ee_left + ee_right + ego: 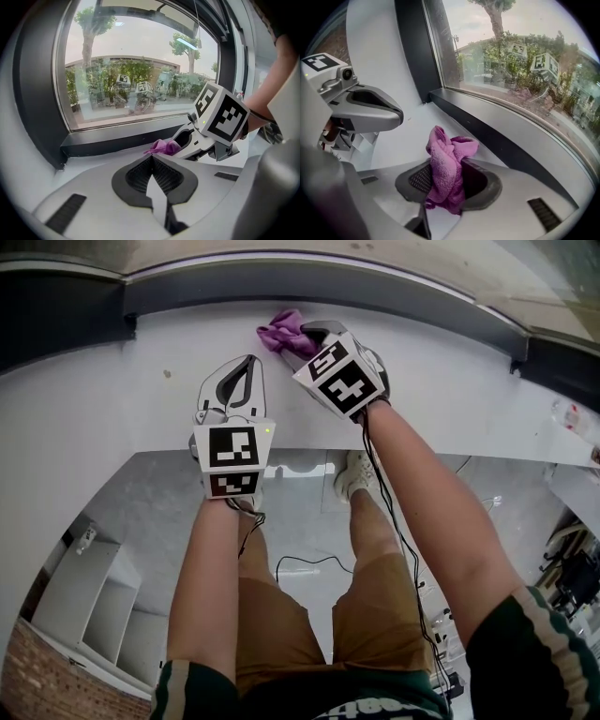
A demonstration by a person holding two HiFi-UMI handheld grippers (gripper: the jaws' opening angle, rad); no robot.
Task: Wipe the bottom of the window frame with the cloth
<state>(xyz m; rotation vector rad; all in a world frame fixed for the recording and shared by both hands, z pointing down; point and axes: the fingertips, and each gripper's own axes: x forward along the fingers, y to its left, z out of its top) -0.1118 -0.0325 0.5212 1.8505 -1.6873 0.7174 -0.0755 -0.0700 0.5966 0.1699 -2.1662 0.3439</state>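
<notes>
Gripper status: the right gripper (447,183) is closed onto a bunched purple cloth (446,161). The cloth is pinched mid-fold, so a tuft stands above the jaws and a tail hangs below. The left gripper (152,164) has its jaws pressed together with nothing between them. It sits just beside the right one over the white sill (103,399). The cloth is over the sill, near the dark bottom frame rail (495,140) — whether it touches the rail cannot be told. Beyond the rail lies the glass pane (140,65).

Probable faults from this position:
- Slip-out. The grip is on a loose wad, so drag along the rail could pull the cloth free.
- Hard contact. Little fabric projects ahead of the jaw tips, so a shallow approach would likely put plastic, not cloth, on the rail or glass.
- Collision. The grippers are close — a leftward stroke may strike the left gripper.
</notes>
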